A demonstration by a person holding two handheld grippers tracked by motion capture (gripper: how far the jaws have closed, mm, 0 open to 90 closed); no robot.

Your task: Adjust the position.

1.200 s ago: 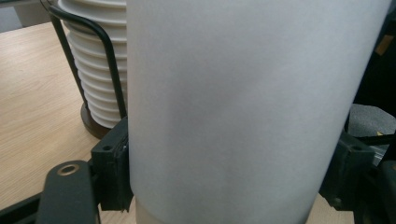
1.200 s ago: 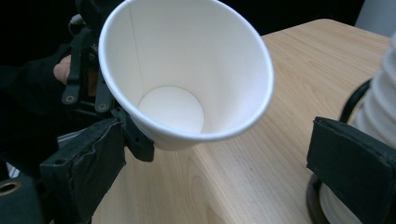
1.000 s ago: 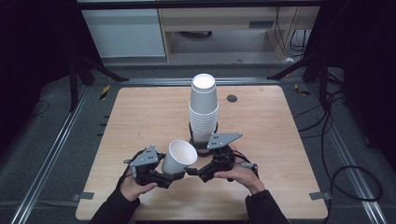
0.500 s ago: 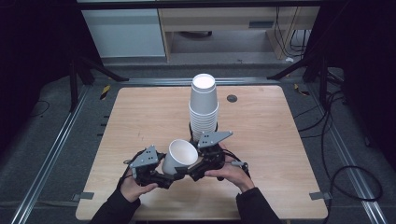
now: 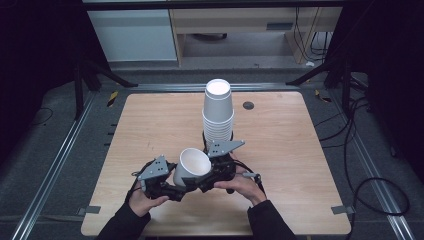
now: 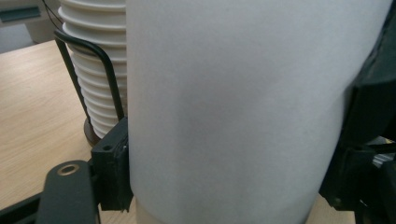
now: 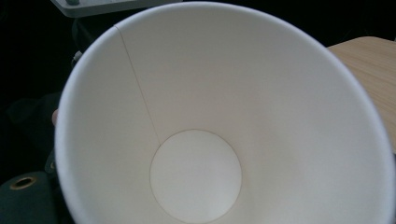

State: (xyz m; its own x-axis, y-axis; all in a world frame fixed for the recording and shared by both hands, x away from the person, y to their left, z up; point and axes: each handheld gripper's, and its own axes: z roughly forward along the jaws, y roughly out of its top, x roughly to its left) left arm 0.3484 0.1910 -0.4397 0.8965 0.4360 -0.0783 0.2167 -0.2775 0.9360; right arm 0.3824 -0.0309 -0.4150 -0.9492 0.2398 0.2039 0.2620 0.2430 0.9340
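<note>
High view: cup (image 5: 193, 165) between both hand-held grippers.

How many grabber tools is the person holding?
2. The left gripper clamps the loose white cup's wall near the table's front edge; the right gripper sits beside that cup, below the stack of cups.

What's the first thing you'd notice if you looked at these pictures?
A tall stack of white paper cups stands in the middle of the wooden table. Nearer the person, a single white paper cup is held tilted in the left hand-held gripper, its open mouth facing the right hand-held gripper beside it.
</note>
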